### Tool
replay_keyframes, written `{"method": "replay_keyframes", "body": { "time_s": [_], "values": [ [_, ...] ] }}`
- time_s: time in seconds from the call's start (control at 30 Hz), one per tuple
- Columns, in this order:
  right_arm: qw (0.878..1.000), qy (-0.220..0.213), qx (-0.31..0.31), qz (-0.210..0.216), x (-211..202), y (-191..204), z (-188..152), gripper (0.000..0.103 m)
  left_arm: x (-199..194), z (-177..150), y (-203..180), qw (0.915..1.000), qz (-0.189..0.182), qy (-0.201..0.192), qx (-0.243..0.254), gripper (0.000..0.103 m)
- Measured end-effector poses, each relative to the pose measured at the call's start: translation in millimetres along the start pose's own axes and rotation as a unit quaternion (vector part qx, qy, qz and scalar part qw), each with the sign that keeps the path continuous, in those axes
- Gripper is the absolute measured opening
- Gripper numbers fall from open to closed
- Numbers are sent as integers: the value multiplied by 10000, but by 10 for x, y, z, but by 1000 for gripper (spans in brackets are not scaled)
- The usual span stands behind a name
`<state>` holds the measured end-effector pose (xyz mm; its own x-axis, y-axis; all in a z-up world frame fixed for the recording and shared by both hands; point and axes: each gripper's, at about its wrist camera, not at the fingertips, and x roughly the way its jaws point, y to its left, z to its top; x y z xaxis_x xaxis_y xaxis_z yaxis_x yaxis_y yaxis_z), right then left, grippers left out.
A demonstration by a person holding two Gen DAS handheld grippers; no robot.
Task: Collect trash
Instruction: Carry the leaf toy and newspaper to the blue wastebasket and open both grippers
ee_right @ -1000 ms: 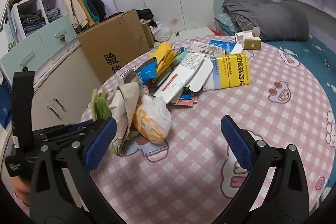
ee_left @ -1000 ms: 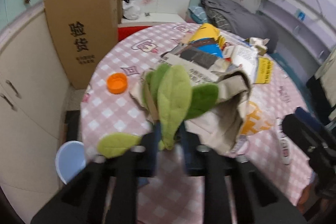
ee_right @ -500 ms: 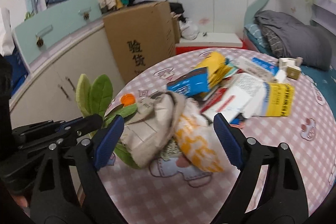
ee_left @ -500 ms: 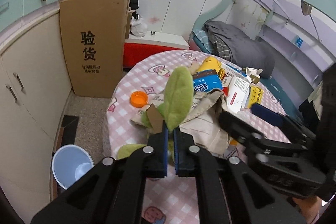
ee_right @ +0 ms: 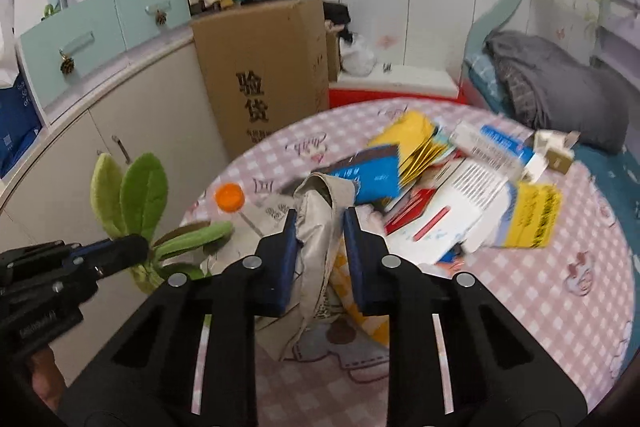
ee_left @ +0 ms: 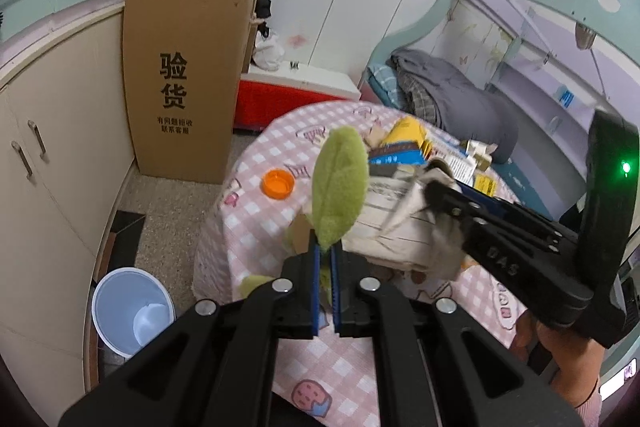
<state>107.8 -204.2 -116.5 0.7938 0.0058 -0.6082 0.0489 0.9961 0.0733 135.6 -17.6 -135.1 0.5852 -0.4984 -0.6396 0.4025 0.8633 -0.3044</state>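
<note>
A sprig of green felt leaves (ee_left: 340,183) stands up from my left gripper (ee_left: 326,259), which is shut on its stem near the table's left edge. The right wrist view shows the same leaves (ee_right: 140,195) and left gripper (ee_right: 132,247) at the left. A crumpled beige paper bag (ee_right: 320,195) lies on the pink checked table (ee_right: 520,307). My right gripper (ee_right: 320,223) is closing on a raised fold of the bag, and both pads touch it. In the left wrist view the right gripper (ee_left: 436,191) pinches the bag (ee_left: 392,227) from the right.
A pale blue bin (ee_left: 132,311) stands on the floor left of the table. An orange cap (ee_right: 229,197) lies near the table's far-left edge. Packets and boxes (ee_right: 460,195) are piled behind the bag. A tall cardboard box (ee_left: 180,83) stands by the cabinets.
My right gripper went from wide open to closed around the paper bag's fold. My left gripper drew back and up with the leaves, off the pile.
</note>
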Motion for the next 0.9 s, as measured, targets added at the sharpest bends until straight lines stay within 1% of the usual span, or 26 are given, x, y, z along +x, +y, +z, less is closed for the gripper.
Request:
{"method": "replay_keyframes", "body": {
  "time_s": [0.17,0.3,0.33,0.4,0.47,0.53,0.6,0.7,0.77,0.83,0.9],
  "values": [
    [9989,-442,-123,-83,-372,55,106,21,-278,68,94,9995,-20,-281,-137,4],
    [9972,-686,-289,65,-570,227,235,21,-499,98,282,9984,-20,-438,-351,4],
    [9966,-720,-361,146,-588,309,260,21,-565,98,357,9980,56,-485,-390,4],
    [9957,-692,-494,374,-556,500,304,21,-671,87,544,9970,345,-520,-465,4],
    [9946,-598,-607,601,-456,700,316,21,-730,55,771,9954,600,-481,-568,4],
    [9927,-454,-749,824,-261,974,310,21,-730,27,1011,9930,867,-405,-693,4],
    [9908,-256,-850,1024,-29,1233,285,21,-675,-15,1365,9880,1228,-220,-911,4],
    [9882,90,-945,1205,381,1640,220,21,-532,-80,1868,9805,1535,64,-1224,5],
    [9867,326,-956,1277,660,1860,170,21,-391,-118,2192,9756,1666,223,-1412,5],
    [9860,492,-1033,1214,894,2058,98,21,-228,-166,2461,9687,1877,448,-1560,5],
    [9846,665,-1076,1204,1108,2199,47,21,-86,-205,2678,9656,1874,521,-1724,8]
  ]
}}
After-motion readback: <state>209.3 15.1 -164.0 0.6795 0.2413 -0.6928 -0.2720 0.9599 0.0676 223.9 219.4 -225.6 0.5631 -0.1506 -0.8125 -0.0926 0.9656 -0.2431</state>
